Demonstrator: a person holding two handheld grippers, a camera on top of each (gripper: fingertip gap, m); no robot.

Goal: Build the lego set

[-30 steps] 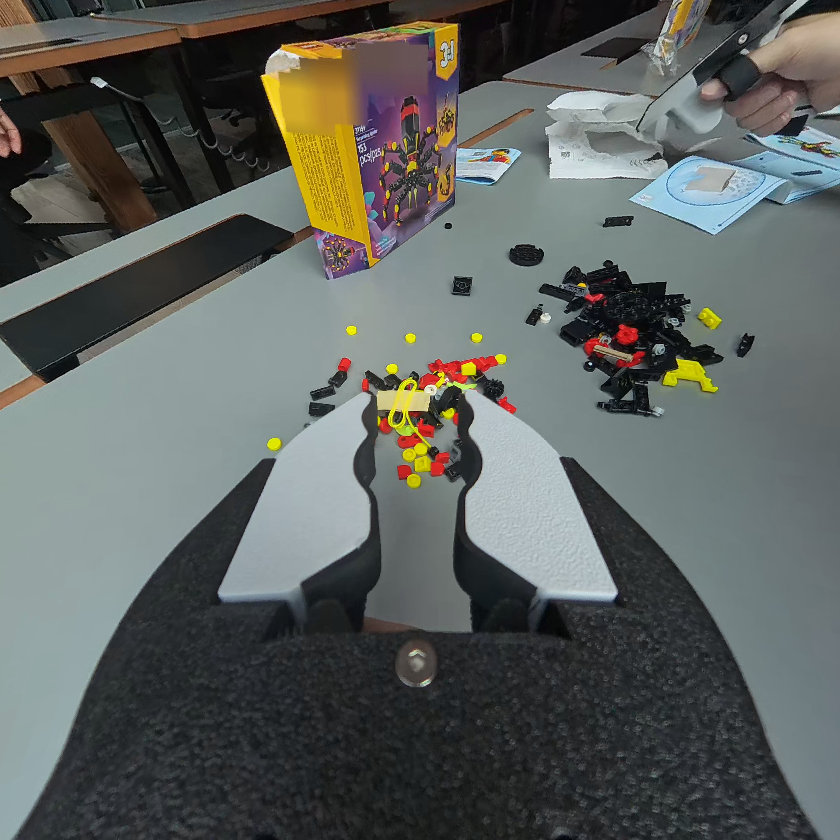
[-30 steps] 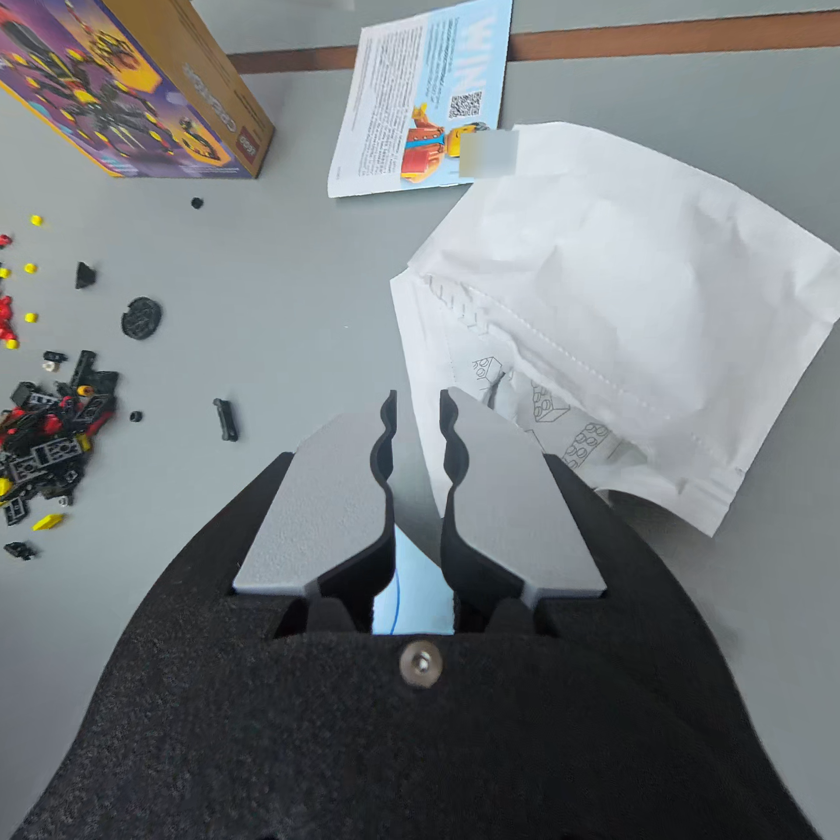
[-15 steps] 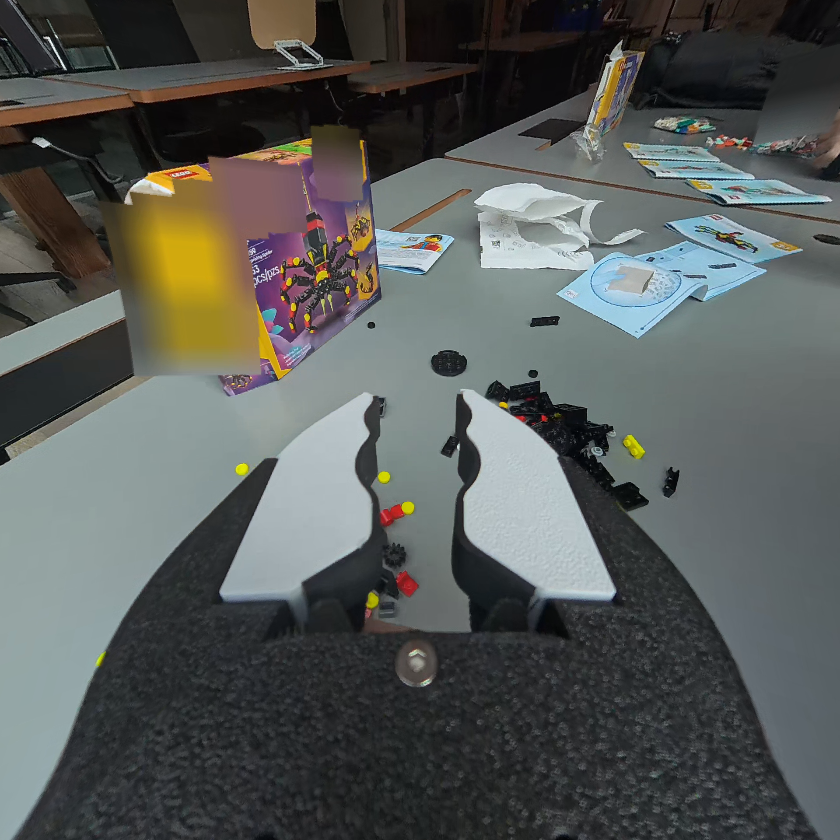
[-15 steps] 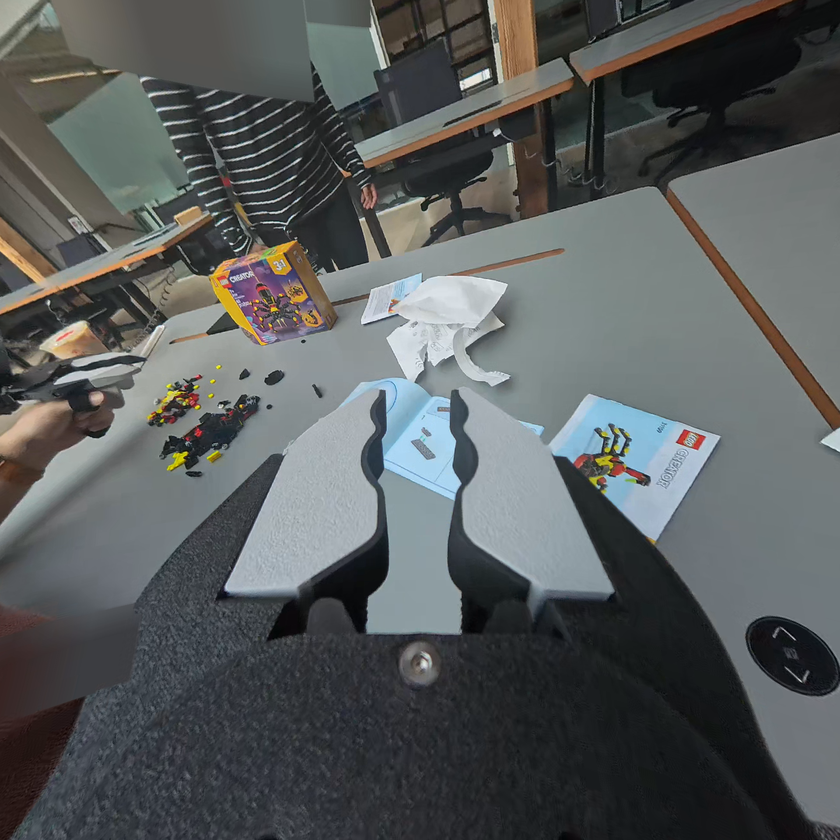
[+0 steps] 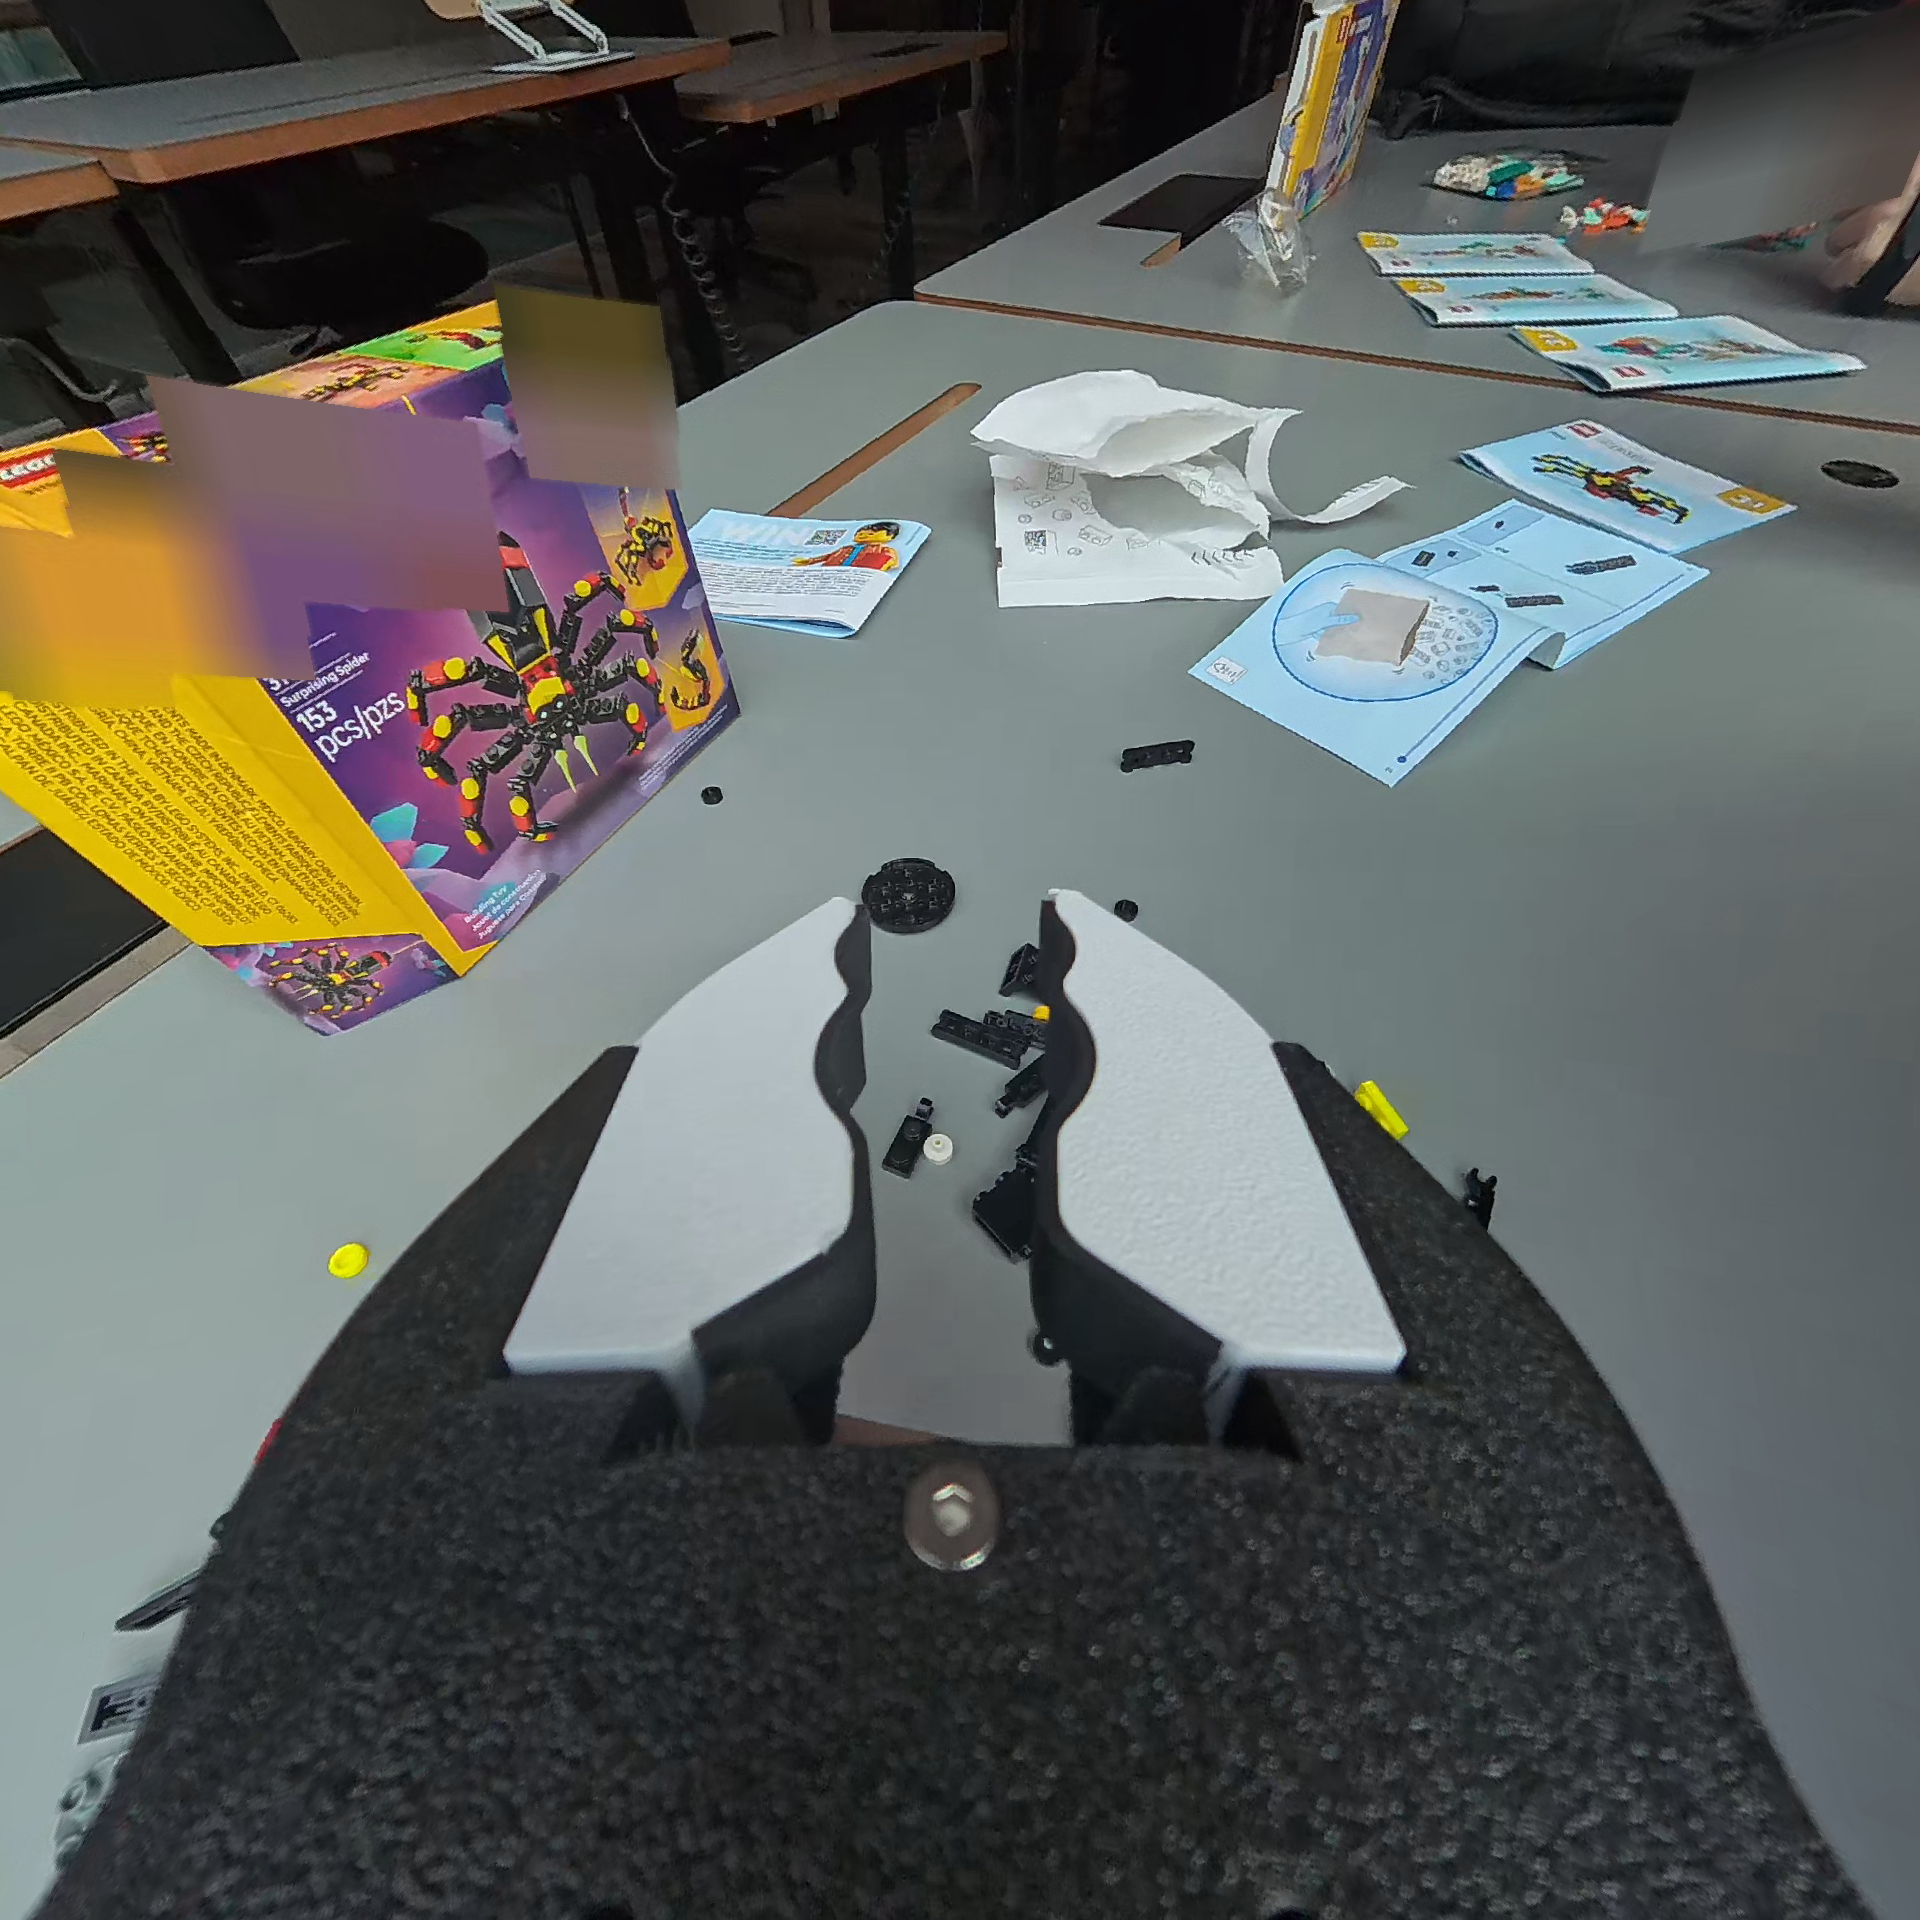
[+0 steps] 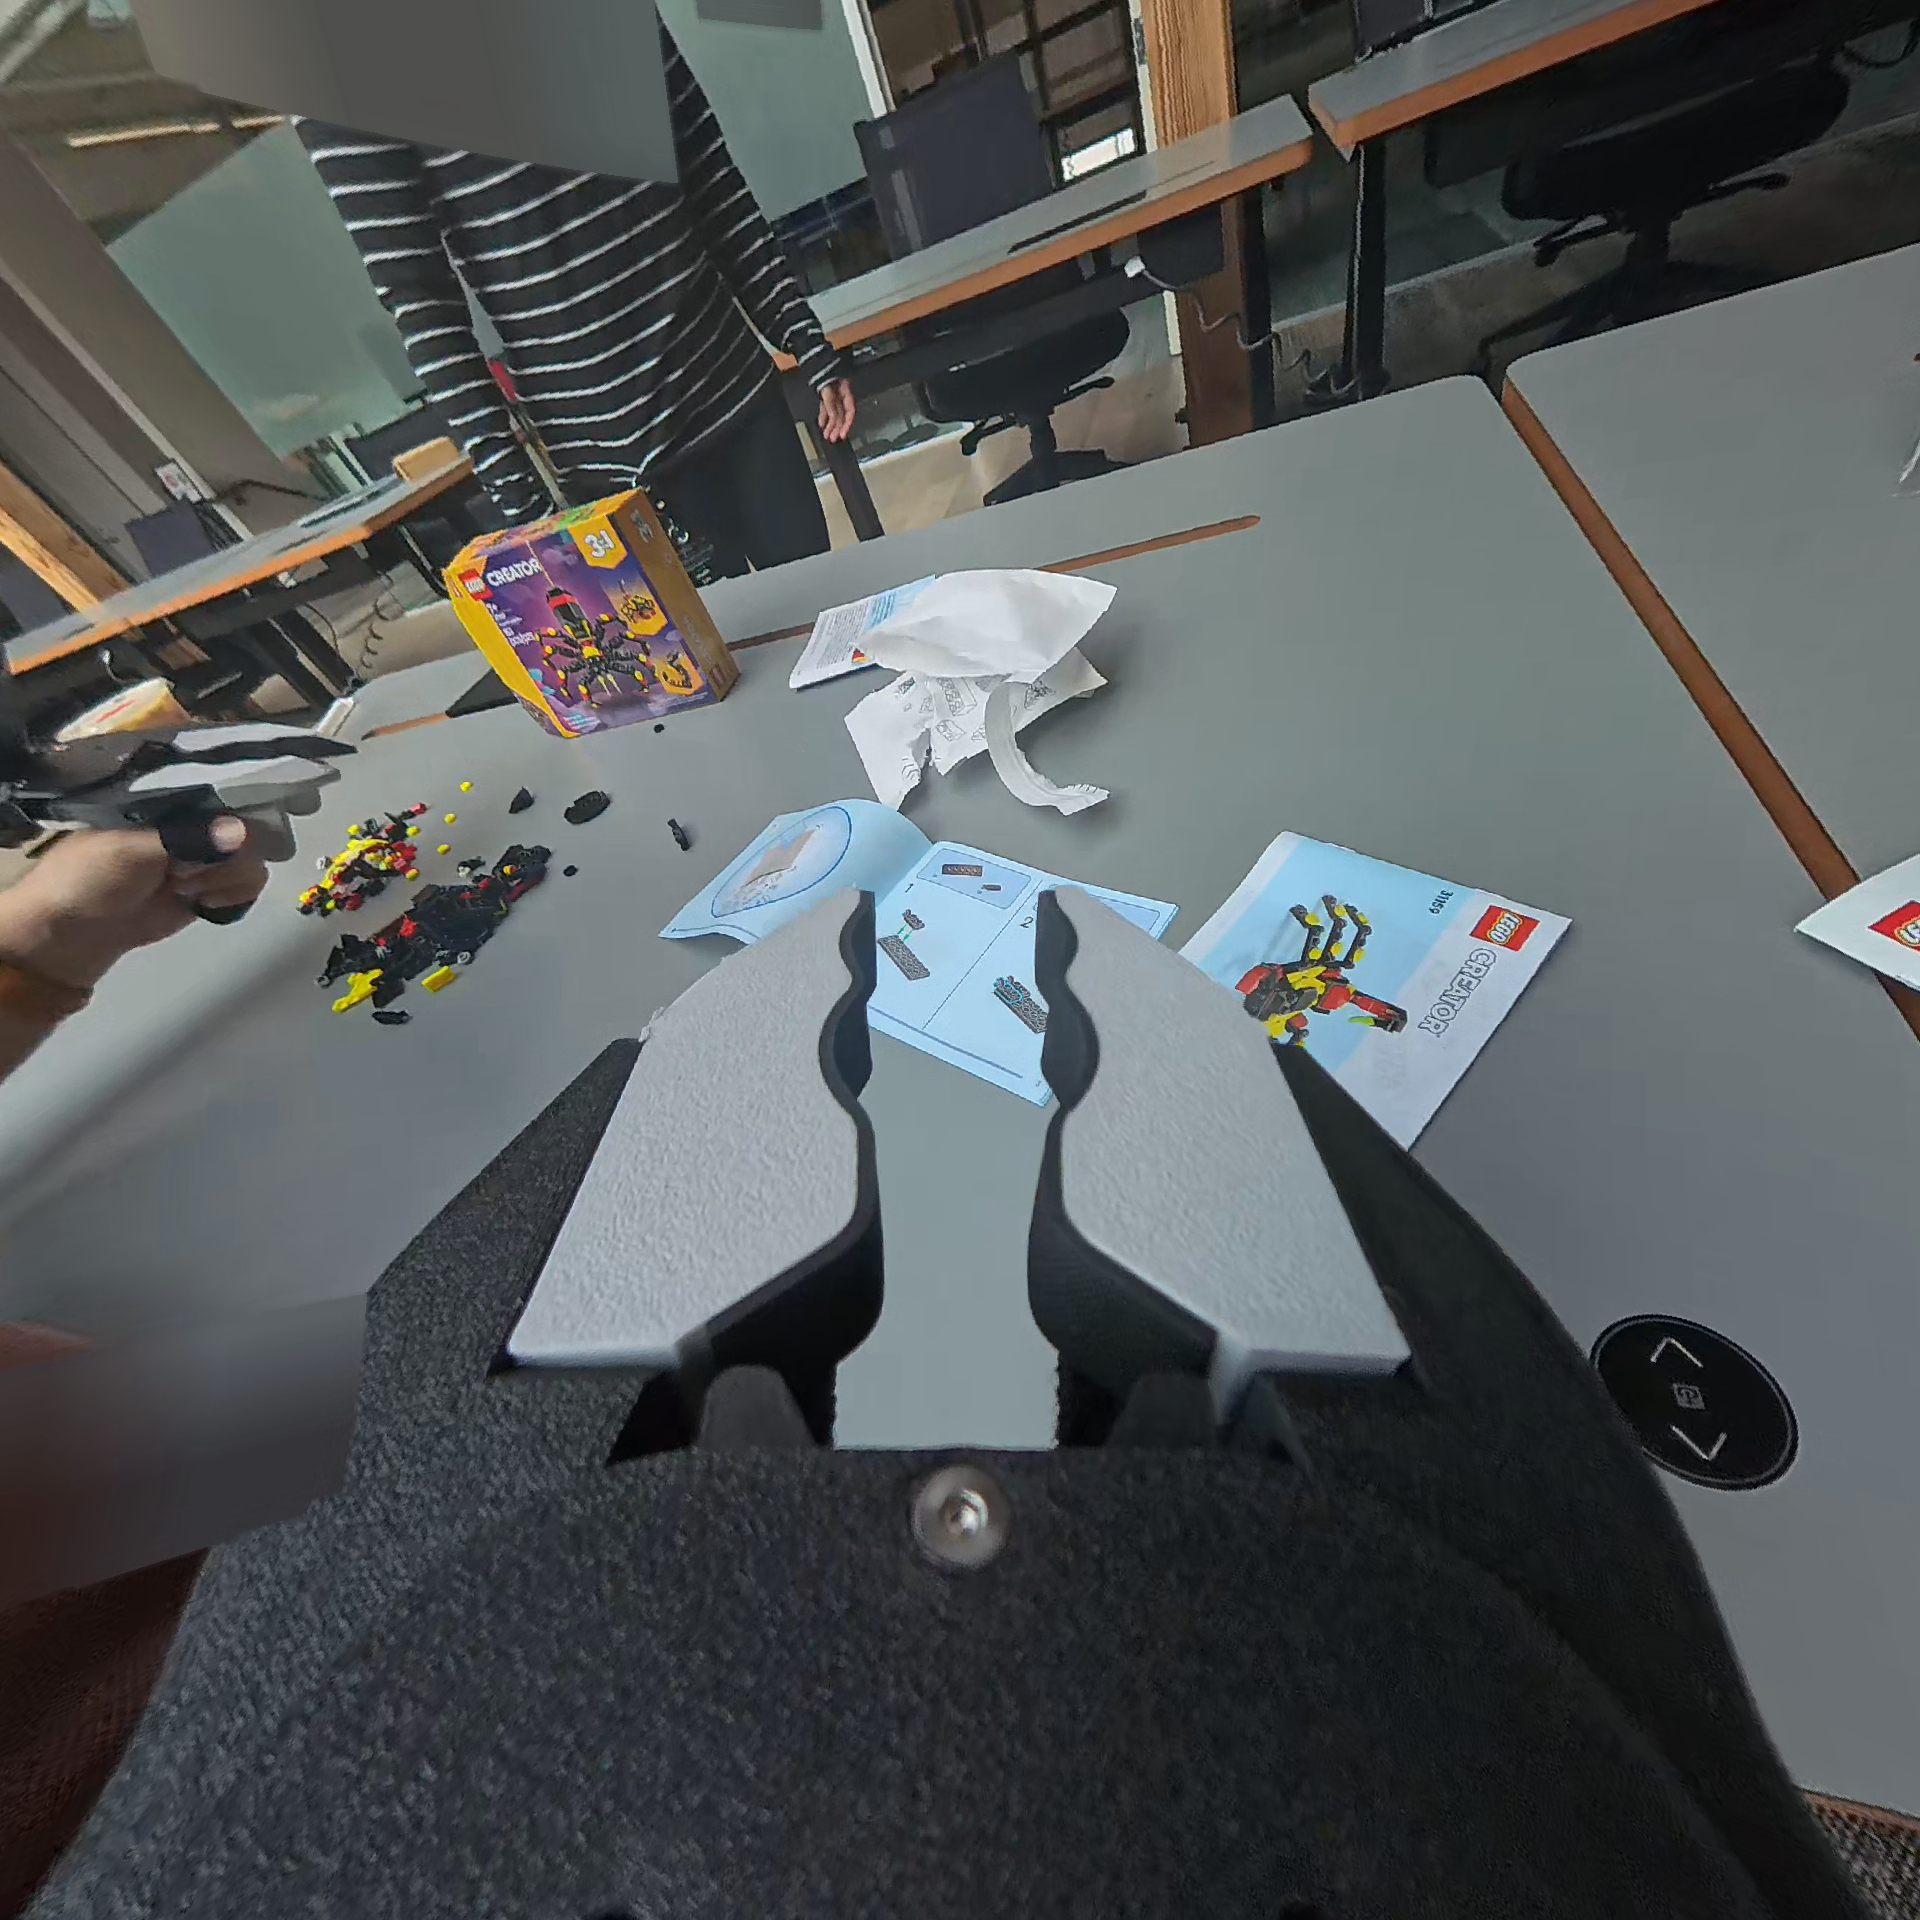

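It's a room of long grey desks with wood-coloured edges, office chairs pushed in behind them, and a person in a black-and-white striped top standing beyond the grey work table. On that table the purple and yellow cardboard set box stands upright at the far left, with a torn white paper parts bag lying crumpled to its right and a small light-blue leaflet between the two. The light-blue instruction booklet lying open sits just ahead of the right gripper, and a second, closed booklet with a red and black model on its cover lies just beside it on the right. The right gripper hangs above the bare table, its grey fingers spread apart with nothing between them. The left gripper is held low over the loose pieces, its jaws likewise parted and holding nothing; between its white fingers lie several small black bricks and a tiny white round stud. A black round plate lies just past the fingertips, and a lone yellow round stud sits off to the left. From the right wrist view, the bricks make two heaps: a mostly black pile nearer and a red and yellow pile behind it, both close by the hand gripping the left tool.
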